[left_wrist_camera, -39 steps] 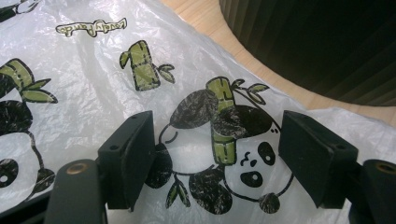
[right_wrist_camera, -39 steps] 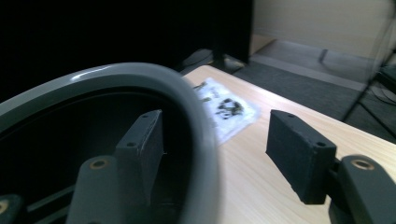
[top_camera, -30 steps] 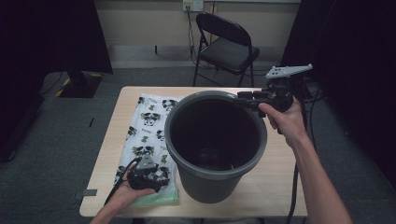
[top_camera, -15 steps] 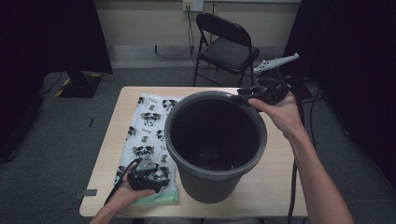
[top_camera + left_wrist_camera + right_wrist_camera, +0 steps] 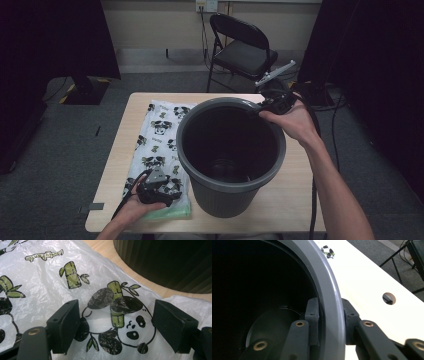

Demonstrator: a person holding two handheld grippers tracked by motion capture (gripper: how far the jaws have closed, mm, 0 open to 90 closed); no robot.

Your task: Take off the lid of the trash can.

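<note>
A large grey plastic bin point(image 5: 231, 155) stands upright on a pale wooden table point(image 5: 295, 200), its dark mouth empty but for a faint gleam at the bottom, while a folded white bag printed with pandas and bamboo point(image 5: 159, 132) lies flat on the tabletop just beside it, on the person's left. The change of the last second belongs to the right gripper point(image 5: 267, 104): a second ago it hung at the far rim with its grey top plate nearly level, and since then the hand has shifted along the rim and tilted, the plate now angled upward. Its jaws have just been closing, and the right gripper view shows the result, one black pad inside the bin wall and the other outside, both pressed against the rounded rim point(image 5: 329, 302) between them. That reads as the bin now being pinned in place, a likely first step toward lining it with the bag. The left gripper point(image 5: 156, 187) has kept to the same spot at the near end of the bag across all three moments; in the left gripper view its jaws stand wide apart over a printed panda point(image 5: 117, 322), the plastic film lying loose between the pads with nothing pinched. The bag is thus not yet picked up. A black folding chair point(image 5: 240, 47) stands beyond the table.
</note>
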